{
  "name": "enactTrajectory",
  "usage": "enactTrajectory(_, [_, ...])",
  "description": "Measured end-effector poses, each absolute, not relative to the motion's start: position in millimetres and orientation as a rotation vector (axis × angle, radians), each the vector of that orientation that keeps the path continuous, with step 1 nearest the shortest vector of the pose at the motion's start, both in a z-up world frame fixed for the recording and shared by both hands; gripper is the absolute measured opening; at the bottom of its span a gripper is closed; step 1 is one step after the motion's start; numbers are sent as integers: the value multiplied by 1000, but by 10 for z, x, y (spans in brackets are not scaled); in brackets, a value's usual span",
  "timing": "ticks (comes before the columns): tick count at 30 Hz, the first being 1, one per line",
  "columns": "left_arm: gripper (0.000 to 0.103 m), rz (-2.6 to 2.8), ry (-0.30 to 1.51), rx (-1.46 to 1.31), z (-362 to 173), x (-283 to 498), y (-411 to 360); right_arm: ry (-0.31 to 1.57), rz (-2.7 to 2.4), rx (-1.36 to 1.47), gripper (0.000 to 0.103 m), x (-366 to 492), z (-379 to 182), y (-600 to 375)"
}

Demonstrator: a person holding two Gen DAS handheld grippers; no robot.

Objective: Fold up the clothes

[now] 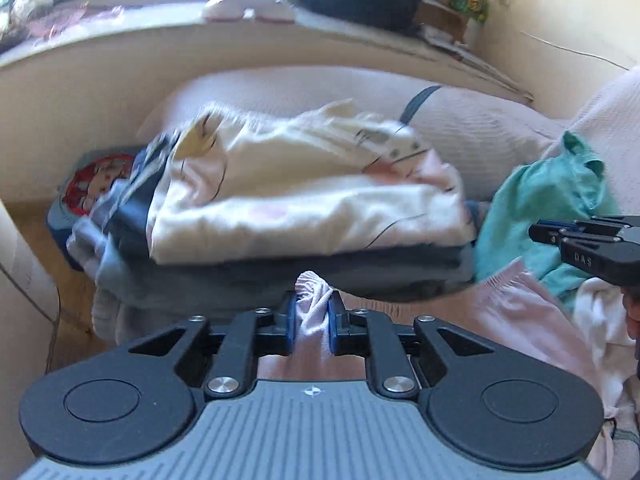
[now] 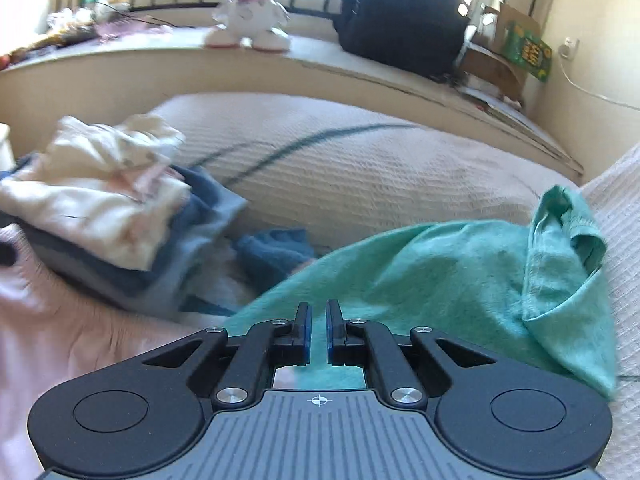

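My left gripper (image 1: 313, 308) is shut on a bunched fold of a pale pink garment (image 1: 520, 320), which spreads off to the right across the bed. Just beyond it lies a stack of folded clothes (image 1: 304, 200), cream pieces on top of blue ones. In the right wrist view the stack (image 2: 92, 208) sits at the left and the pink garment (image 2: 60, 340) at the lower left. My right gripper (image 2: 318, 320) hovers over a crumpled teal garment (image 2: 440, 272), jaws closed to a narrow slit with teal showing through. No cloth bulges above its tips. It also shows at the right edge (image 1: 536, 234), in front of the teal garment (image 1: 540, 200).
A large beige pillow (image 2: 360, 168) lies behind the clothes. Above it, a ledge carries a white plush toy (image 2: 248, 20) and a dark backpack (image 2: 400, 12). A small blue cloth (image 2: 276, 252) lies between stack and teal garment. White cloth (image 1: 600, 320) sits at the right.
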State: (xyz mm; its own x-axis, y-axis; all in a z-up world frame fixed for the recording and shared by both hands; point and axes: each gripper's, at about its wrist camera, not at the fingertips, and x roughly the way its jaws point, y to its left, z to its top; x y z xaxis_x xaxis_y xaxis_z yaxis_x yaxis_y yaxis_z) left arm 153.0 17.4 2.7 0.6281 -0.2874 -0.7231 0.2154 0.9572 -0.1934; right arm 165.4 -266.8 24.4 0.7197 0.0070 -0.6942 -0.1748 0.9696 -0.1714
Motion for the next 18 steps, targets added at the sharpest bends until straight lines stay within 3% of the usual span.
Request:
enactTrajectory(7, [59, -265, 822, -92, 151, 1433, 464, 807, 119, -190, 13, 1662, 230, -2732])
enactTrajectory(18, [64, -502, 964, -87, 360, 268, 502, 655, 176, -137, 21, 254, 996, -3210])
